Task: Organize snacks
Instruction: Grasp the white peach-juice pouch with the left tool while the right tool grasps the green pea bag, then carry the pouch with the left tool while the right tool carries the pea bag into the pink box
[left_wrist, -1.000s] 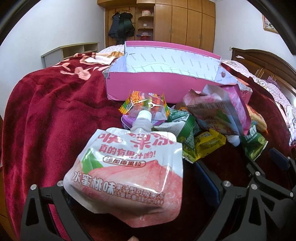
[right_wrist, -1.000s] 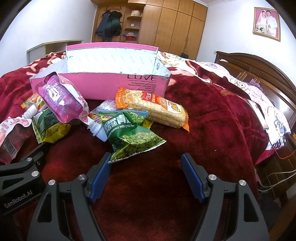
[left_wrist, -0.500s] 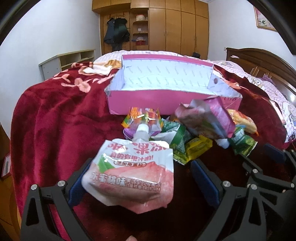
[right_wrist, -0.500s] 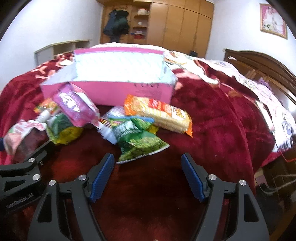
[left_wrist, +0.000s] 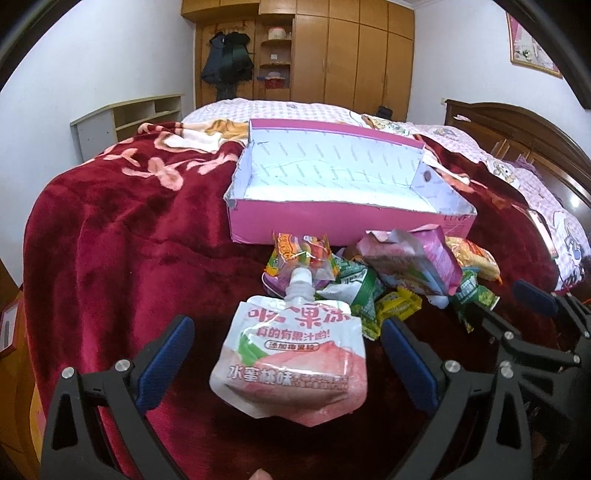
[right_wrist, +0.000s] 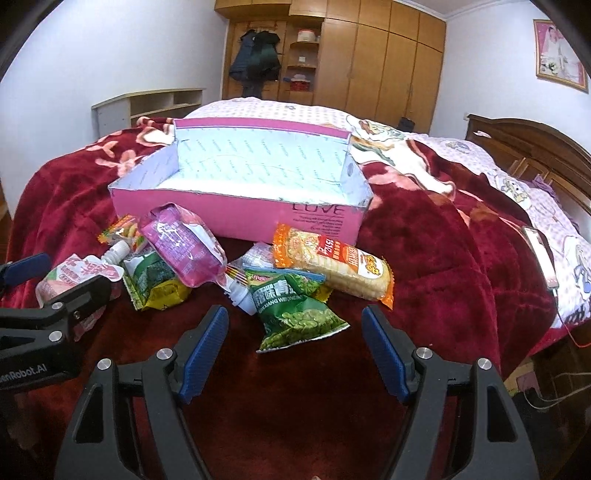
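Observation:
A pile of snack packets lies on a red blanket in front of an open pink box (left_wrist: 343, 221) (right_wrist: 236, 214). My left gripper (left_wrist: 288, 332) is open, its jaws on either side of a peach jelly pouch (left_wrist: 295, 358) (right_wrist: 74, 277) that lies on the blanket. My right gripper (right_wrist: 295, 328) is open, its jaws on either side of a green pea bag (right_wrist: 295, 314). Behind lie a purple pouch (right_wrist: 184, 247) (left_wrist: 410, 262), an orange rice-cracker pack (right_wrist: 332, 266), a green and yellow bag (right_wrist: 155, 280) and a small candy bag (left_wrist: 303, 254).
The pink box has nothing in it that I can see. The bed's wooden headboard (right_wrist: 535, 147) is at the right, a phone (right_wrist: 539, 254) on a cable lies near the right edge. A white shelf unit (left_wrist: 125, 122) and wardrobes (left_wrist: 351, 55) stand behind.
Both grippers have pulled back and risen, so the pile and the box look smaller and the box's inside shows. The peach pouch, near the left gripper's base a second ago, now lies between its fingertips.

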